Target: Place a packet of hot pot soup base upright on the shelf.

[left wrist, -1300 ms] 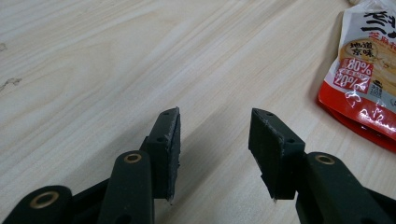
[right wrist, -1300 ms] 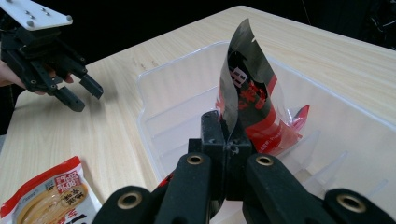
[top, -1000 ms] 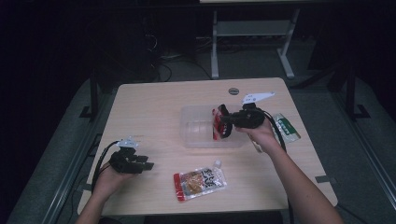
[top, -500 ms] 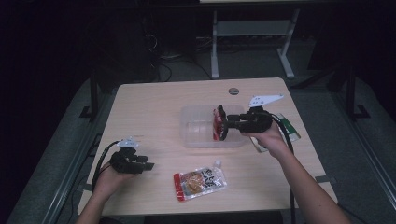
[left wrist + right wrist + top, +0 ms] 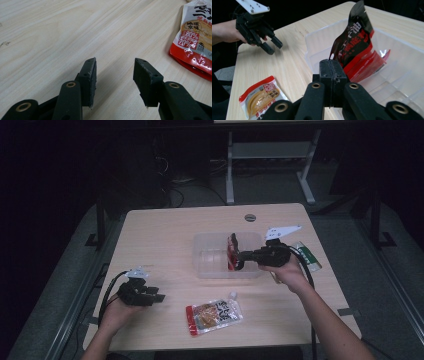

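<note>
Right tool (image 5: 329, 67) is clamped on the edge of a black-red pouch (image 5: 354, 47), holding it upright inside the clear bin (image 5: 212, 265) mid-worktop (image 5: 165, 235). Left tool (image 5: 115, 75) sits spread, nothing in it, low over the worktop's near-left corner. We see 1 orange pouch (image 5: 215, 315) flat near the front edge.

One clear plastic bin (image 5: 215, 262), three food packets — red-black (image 5: 232, 251), orange-red (image 5: 215, 315), green-white (image 5: 306, 256) — and two grippers, left (image 5: 156, 295) and right (image 5: 239, 256).
</note>
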`<state>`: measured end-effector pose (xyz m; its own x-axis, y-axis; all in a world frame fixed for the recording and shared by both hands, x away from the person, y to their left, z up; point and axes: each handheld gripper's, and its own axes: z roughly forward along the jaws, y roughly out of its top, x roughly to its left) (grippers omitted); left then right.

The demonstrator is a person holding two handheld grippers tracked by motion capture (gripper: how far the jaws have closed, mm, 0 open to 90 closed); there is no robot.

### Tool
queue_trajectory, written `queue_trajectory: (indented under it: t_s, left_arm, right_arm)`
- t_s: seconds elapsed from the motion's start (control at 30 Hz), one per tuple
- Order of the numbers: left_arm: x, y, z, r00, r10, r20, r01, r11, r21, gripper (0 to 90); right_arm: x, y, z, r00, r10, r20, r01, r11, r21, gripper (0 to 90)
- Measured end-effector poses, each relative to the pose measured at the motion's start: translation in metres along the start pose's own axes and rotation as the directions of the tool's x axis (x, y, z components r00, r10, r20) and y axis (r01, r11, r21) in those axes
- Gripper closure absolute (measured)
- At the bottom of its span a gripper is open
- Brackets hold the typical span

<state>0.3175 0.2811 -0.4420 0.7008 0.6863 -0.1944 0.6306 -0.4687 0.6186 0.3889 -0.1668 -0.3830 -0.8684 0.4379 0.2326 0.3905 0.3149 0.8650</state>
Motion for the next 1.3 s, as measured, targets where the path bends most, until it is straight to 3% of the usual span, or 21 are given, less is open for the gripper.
queue_trajectory:
  t_s: [0.33, 0.73, 0.87, 1.03, 1.3]
  left_arm:
    - [0.000, 0.000, 0.000, 1.0000, 0.002, 0.000, -0.002, 1.0000, -0.001, 53.1]
    - [0.000, 0.000, 0.000, 1.0000, 0.001, 0.001, -0.001, 1.0000, -0.004, 53.2]
    - [0.001, 0.000, 0.000, 1.0000, 0.007, 0.001, -0.007, 1.0000, 0.003, 53.2]
    - [0.001, 0.000, 0.000, 1.0000, 0.003, 0.003, -0.003, 1.0000, 0.002, 53.2]
    - [0.000, 0.001, -0.001, 1.0000, -0.004, 0.007, 0.004, 1.0000, 0.001, 49.8]
  right_arm:
    - [-0.010, 0.011, 0.001, 0.9995, 0.014, 0.030, -0.012, 0.997, -0.073, 90.0]
    - [-0.021, 0.029, 0.011, 0.9977, 0.021, 0.064, -0.015, 0.996, -0.093, 88.8]
    - [-0.018, 0.027, 0.007, 0.9981, 0.017, 0.060, -0.012, 0.996, -0.089, 76.5]
    - [-0.009, 0.022, -0.008, 0.9958, 0.003, 0.091, 0.005, 0.996, -0.093, 57.0]
    - [0.001, 0.005, -0.026, 0.9911, -0.021, 0.132, 0.023, 1.000, -0.012, 40.4]
